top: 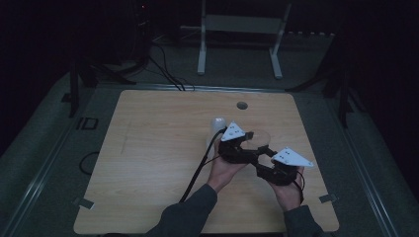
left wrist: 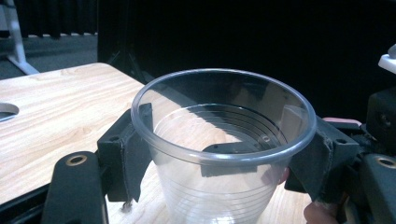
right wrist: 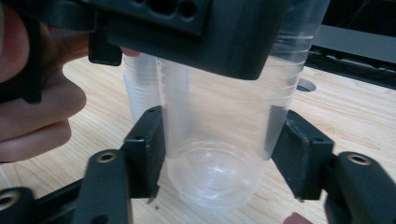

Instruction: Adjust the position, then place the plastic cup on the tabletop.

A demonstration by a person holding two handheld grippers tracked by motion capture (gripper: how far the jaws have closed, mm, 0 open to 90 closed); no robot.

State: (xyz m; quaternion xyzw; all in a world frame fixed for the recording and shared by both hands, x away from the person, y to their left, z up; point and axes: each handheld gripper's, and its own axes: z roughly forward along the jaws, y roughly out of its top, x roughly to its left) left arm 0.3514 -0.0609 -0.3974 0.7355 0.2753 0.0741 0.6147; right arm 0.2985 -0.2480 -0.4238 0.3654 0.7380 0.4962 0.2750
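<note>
A clear plastic cup (top: pixel 261 138) is held just above the wooden table (top: pixel 158 163), right of its middle, between both grippers. In the left gripper view the cup (left wrist: pixel 219 140) stands upright with its rim towards the camera. My left gripper (left wrist: pixel 219 154) is shut on it just under the rim, a pad pressed on each side. In the right gripper view my right gripper (right wrist: pixel 219 149) is shut on the cup's lower part (right wrist: pixel 217 172) near the base. The left gripper's black body (right wrist: pixel 187 28) sits above it. In the high view the left gripper (top: pixel 249 143) and right gripper (top: pixel 264 157) meet at the cup.
A stack of clear cups (top: pixel 217 123) stands on the table just behind the left gripper, and the stack (right wrist: pixel 140 88) is behind the held cup in the right gripper view. A round cable hole (top: pixel 241 105) lies farther back. A white frame (top: pixel 240 29) stands on the floor beyond the table.
</note>
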